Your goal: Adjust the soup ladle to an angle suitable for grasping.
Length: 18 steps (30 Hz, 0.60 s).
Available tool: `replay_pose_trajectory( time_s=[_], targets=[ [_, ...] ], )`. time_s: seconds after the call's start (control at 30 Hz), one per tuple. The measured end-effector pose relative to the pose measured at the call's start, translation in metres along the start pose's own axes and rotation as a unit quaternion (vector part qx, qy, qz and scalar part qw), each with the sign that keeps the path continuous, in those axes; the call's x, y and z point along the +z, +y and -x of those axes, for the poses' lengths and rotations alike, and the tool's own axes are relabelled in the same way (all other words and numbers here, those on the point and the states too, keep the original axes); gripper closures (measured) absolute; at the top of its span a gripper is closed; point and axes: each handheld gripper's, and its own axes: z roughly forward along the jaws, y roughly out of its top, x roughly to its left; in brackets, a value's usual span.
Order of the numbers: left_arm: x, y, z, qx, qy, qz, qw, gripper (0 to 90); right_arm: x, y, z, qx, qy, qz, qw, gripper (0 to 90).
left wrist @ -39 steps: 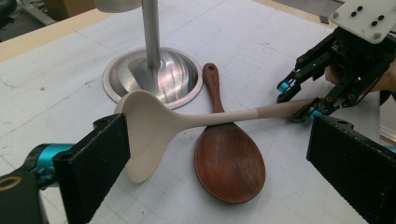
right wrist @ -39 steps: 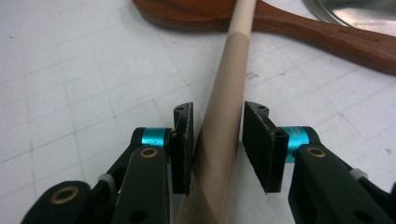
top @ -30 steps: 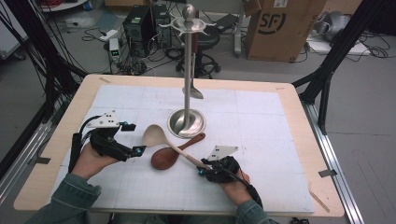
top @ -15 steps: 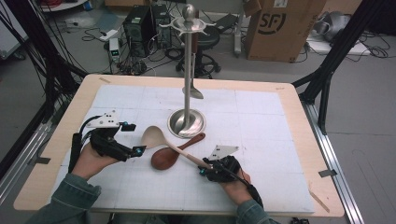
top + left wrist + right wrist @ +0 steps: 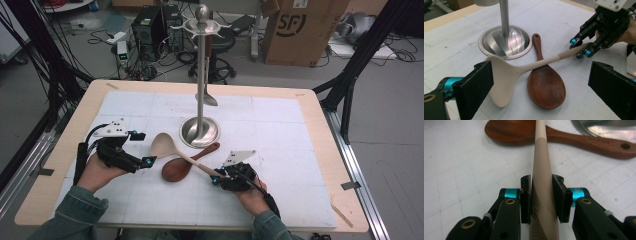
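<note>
Right gripper [image 5: 541, 197] just closing, clamped on pale spoon [image 5: 172, 150] handle end for lift; left gripper [image 5: 539, 87] spread wide near bowl; dark spoon [image 5: 182, 165] beneath.

**Right fingers narrowed on spoon handle**

Right gripper [image 5: 541, 200]: jaws just closing further, pale spoon [image 5: 172, 150] handle between them, pads now against both sides of it in the right gripper view. No other shift noted among items on the counter [image 5: 300, 200].
</note>
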Motion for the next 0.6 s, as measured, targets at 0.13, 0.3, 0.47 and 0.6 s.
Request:
replay_pose_trajectory(
  time_s=[0.13,0.3,0.47,0.6],
  targets=[
    [0.000,0.000,0.000,0.001,0.000,-0.001,1.0000,6.6,0.003,0.006,0.003,0.009,0.017,0.003,0.9998,70.7],
    [0.000,0.000,0.000,0.002,0.000,-0.003,1.0000,6.6,0.007,0.016,0.004,0.010,0.046,0.014,0.9988,71.4],
    [0.001,0.000,0.000,0.001,0.000,-0.001,1.0000,6.6,0.012,0.023,0.005,0.007,0.068,0.016,0.9975,71.8],
    [0.001,0.000,0.000,0.002,-0.002,-0.001,1.0000,6.6,0.018,0.027,0.004,0.006,0.082,0.014,0.9965,71.9]
  ],
)
